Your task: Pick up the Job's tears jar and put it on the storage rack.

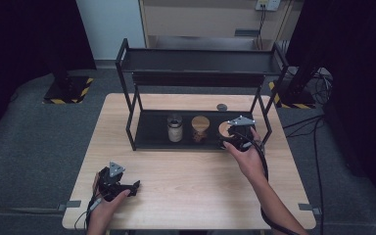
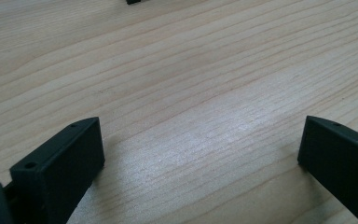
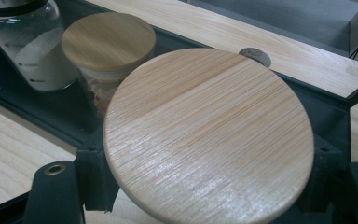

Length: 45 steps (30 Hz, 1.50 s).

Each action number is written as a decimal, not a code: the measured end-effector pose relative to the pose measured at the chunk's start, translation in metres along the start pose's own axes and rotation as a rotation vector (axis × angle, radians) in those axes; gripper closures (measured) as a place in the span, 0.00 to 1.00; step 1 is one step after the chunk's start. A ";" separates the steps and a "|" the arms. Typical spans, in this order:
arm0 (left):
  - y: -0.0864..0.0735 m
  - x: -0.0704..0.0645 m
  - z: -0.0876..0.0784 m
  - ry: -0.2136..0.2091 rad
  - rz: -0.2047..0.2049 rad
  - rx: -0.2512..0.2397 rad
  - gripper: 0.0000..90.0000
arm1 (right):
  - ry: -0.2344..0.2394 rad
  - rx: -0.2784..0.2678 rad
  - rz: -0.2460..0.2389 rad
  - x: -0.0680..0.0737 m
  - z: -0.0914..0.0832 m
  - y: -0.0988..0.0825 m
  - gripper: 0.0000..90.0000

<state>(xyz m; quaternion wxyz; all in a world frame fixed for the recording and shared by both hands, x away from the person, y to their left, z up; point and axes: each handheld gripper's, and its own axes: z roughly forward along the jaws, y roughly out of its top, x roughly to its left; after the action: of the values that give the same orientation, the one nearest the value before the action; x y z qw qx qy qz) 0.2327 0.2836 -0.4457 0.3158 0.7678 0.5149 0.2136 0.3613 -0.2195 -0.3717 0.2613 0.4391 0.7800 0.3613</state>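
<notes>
Holding the wooden-lidded jar [image 3: 209, 140] in your right gripper [image 1: 236, 138], jaws clamped on its sides, at the rack's lower shelf [image 1: 149, 129], 3 o'clock end. Second lidded jar [image 1: 200, 128] sits just at 9 o'clock. Left gripper [image 1: 120, 183] idles wide, empty, well apart.

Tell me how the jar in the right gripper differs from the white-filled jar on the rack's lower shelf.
The gripped jar has a wooden lid; the white-filled jar has a dark one. The right gripper is shut on the gripped jar, whose contents its lid hides; the white-filled jar stands free, its clear glass showing white filling. The gripped jar sits at the row's right end in the high view, the white-filled jar at its left end. Both are within the black rack.
</notes>
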 end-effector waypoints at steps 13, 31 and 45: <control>0.000 0.000 0.000 0.000 0.000 0.000 0.00 | -0.017 0.008 0.018 -0.004 0.013 0.007 0.29; 0.000 0.000 0.000 0.000 0.000 0.000 0.00 | -0.040 0.026 0.050 -0.008 0.032 0.012 0.29; 0.000 0.000 0.000 0.000 0.000 0.000 0.00 | -0.059 0.032 0.056 -0.011 0.042 0.016 0.29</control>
<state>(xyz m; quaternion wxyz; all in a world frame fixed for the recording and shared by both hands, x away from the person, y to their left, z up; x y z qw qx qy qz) 0.2327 0.2836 -0.4457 0.3158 0.7678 0.5149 0.2136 0.4043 -0.2095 -0.3833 0.2669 0.4755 0.7649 0.3429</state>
